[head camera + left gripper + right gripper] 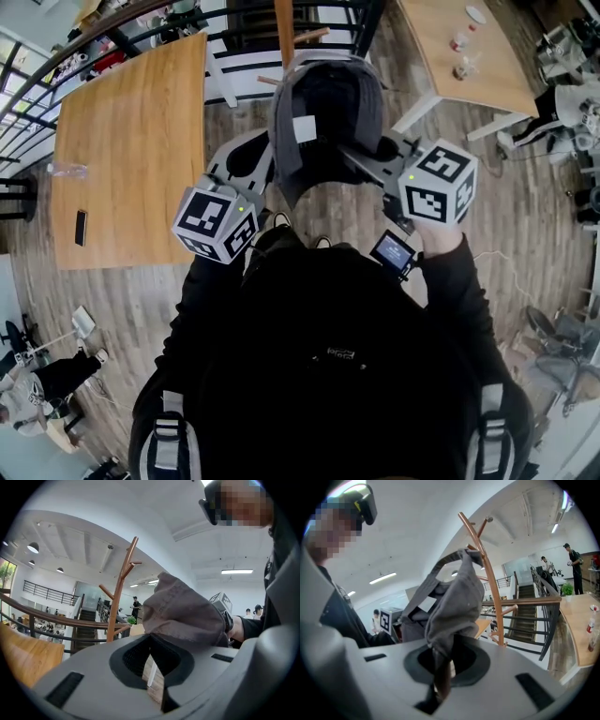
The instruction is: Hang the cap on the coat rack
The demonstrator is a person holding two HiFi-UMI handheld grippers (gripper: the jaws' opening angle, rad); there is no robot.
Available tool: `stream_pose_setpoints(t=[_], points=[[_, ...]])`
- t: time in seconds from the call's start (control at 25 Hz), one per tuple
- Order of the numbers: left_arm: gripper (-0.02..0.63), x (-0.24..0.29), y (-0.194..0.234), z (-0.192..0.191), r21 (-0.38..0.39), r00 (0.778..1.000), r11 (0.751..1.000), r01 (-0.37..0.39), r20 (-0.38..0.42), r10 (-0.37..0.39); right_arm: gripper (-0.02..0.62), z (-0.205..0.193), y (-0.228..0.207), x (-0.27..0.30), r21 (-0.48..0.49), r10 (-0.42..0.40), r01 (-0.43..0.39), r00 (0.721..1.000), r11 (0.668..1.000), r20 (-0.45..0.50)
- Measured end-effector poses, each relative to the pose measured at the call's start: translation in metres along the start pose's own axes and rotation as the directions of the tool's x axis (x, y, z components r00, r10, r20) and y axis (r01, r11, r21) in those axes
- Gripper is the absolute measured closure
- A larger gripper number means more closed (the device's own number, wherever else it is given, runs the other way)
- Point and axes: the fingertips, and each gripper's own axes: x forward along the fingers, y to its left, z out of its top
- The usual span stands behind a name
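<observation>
Grey cap (323,103): held in the air between the two grippers, well clear of the wooden table (131,141). Its open underside, with a white label (305,128), faces up toward the head camera.

Left gripper (151,638): jaws drawn together at the tips on the cap's near edge, with fabric rising out of the pinch.

Right gripper (440,660): jaws pressed together on a fold of the opposite edge, the cloth running down into the gap.

Coat rack (487,569): copper-coloured pole with upturned pegs, standing just beyond the cap. In the right gripper view the cap overlaps the upper pole. Whether it touches any peg cannot be told.

Assessment: the step in hand appears to be bringing the cap onto a peg (483,525).

Recommended:
- Keep the opening stretched between the two pinches.
- Lift it over one peg tip and lower until the fabric bears on the peg.
- Release only then, one gripper at a time.

Risks:
- Letting go before the peg carries the cap would likely drop it.
- A sideways push on the pole may rock the rack.
</observation>
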Motion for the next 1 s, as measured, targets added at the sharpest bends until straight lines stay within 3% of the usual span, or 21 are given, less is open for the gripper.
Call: stream_pose_setpoints(t=[0.2, 0.56, 1.0], points=[[0.598, 0.011, 0.045, 0.014, 0.012, 0.998, 0.998, 0.064, -0.016, -0.064, 0.581, 0.027, -0.014, 0.036, 0.012, -0.016, 0.016, 1.0, 1.0, 0.002], [0.598, 0.02, 0.109, 0.032, -0.018, 0.994, 0.994, 0.103, 0.019, -0.103, 0.581, 0.071, -0.025, 0.086, -0.004, -0.052, 0.052, 0.998, 0.999, 0.038], [0.598, 0.037, 0.117, 0.074, -0.027, 0.99, 0.991, 0.13, 0.066, -0.128, 0.581, 0.114, -0.034, 0.074, -0.022, -0.045, 0.047, 0.996, 0.999, 0.072]])
